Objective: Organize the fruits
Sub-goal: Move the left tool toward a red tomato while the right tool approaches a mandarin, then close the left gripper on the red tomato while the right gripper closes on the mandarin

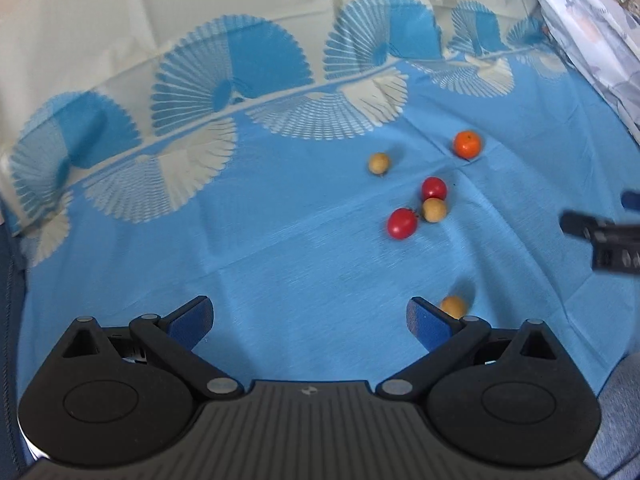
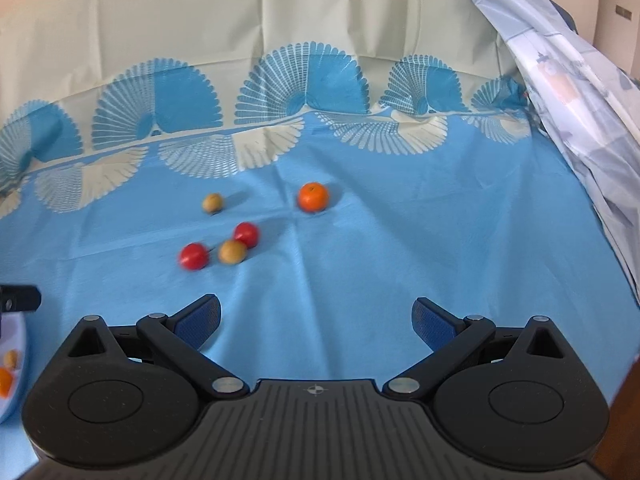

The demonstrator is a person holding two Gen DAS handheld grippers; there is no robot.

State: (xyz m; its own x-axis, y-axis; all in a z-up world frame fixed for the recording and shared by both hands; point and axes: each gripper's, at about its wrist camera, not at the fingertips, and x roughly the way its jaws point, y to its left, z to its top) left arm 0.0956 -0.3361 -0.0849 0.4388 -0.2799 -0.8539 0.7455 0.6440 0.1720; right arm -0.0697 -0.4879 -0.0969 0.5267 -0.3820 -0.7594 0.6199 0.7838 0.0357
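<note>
A: Both our tools are empty. The left gripper (image 1: 310,320) has its fingers spread wide, nothing between them, and the right gripper (image 2: 316,322) is spread the same way over bare cloth.

B: So where do we stand on the fruit?

A: We judge we are partway. At the left edge of the right wrist view we see the rim of a pale plate (image 2: 16,396) with an orange piece (image 2: 5,381) and a small tan fruit (image 2: 10,358) in it. Most of the plate is cut off, so we cannot count what else it holds.

B: And what is left?

A: Six pieces on the blue tablecloth (image 1: 280,240). A tan fruit (image 1: 453,306) lies just beyond our left gripper's right finger, partly hidden by it. Farther out, two red tomatoes (image 1: 402,223) (image 1: 434,189) sit either side of another tan fruit (image 1: 434,210), which touches the farther tomato. Beyond them a lone tan fruit (image 1: 379,163) and a mandarin (image 1: 467,144) lie well apart.

B: Our pose?

A: Both grippers are held low, angled down across the cloth toward the fruit, the right one to the right of the left, its tip showing in the left wrist view.
</note>
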